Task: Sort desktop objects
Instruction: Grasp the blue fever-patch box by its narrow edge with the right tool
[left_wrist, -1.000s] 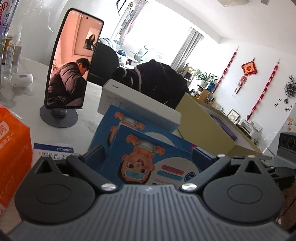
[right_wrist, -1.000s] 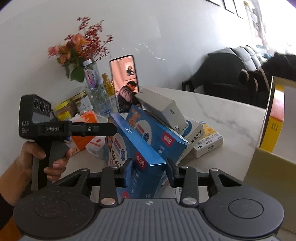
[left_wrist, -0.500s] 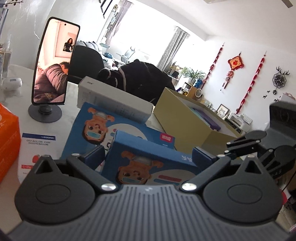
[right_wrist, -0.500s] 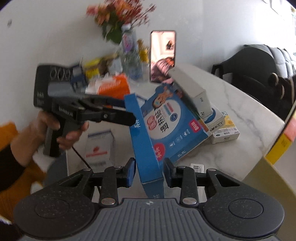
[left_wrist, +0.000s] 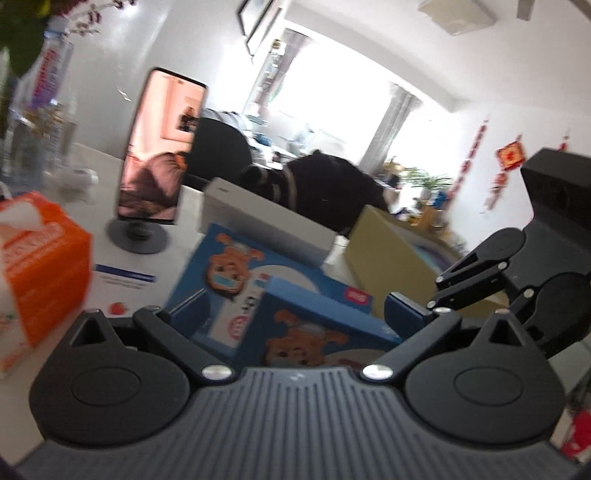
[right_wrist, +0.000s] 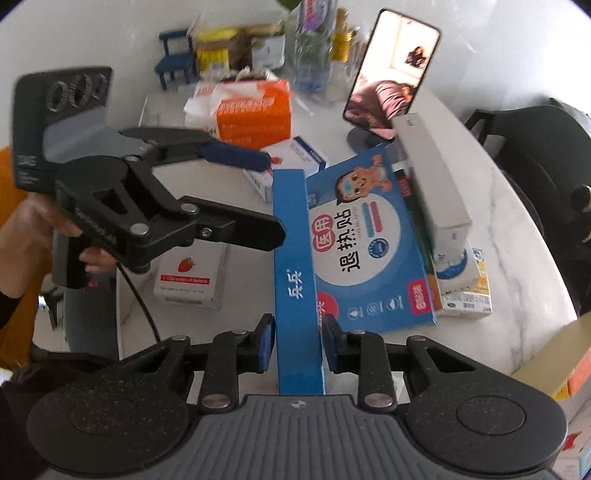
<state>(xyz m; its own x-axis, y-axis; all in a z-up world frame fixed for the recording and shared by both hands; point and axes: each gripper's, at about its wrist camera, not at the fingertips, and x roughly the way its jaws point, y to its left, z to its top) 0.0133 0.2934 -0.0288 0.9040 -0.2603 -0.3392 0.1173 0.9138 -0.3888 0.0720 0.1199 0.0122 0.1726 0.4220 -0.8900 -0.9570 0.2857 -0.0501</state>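
The white marbled desk (right_wrist: 513, 236) fills the right wrist view, and a tan cardboard box (left_wrist: 391, 254) stands open at its 4 o'clock edge. At the centre lies a flat blue box with a cartoon face (right_wrist: 373, 251); a long grey box (right_wrist: 432, 177) leans across its 2 o'clock side. An orange tissue pack (right_wrist: 255, 110) sits at 11 o'clock, and a phone on a round stand (right_wrist: 391, 74) is propped at 1 o'clock. A small white carton with a strawberry (right_wrist: 190, 277) rests at 9 o'clock.

The right hand-held gripper (right_wrist: 297, 341) has been closing its jaws and now clamps a second blue box (right_wrist: 295, 266) by its narrow spine, edge-on and raised above the flat one.

The left hand-held gripper (right_wrist: 255, 192), held by a hand (right_wrist: 29, 229) at 9 o'clock, has its jaws spread wide. One finger ends just beside the gripped box's far end and the other reaches over the small cartons behind. In its own view that box lies between the spread fingers, with no pad pressing on it.
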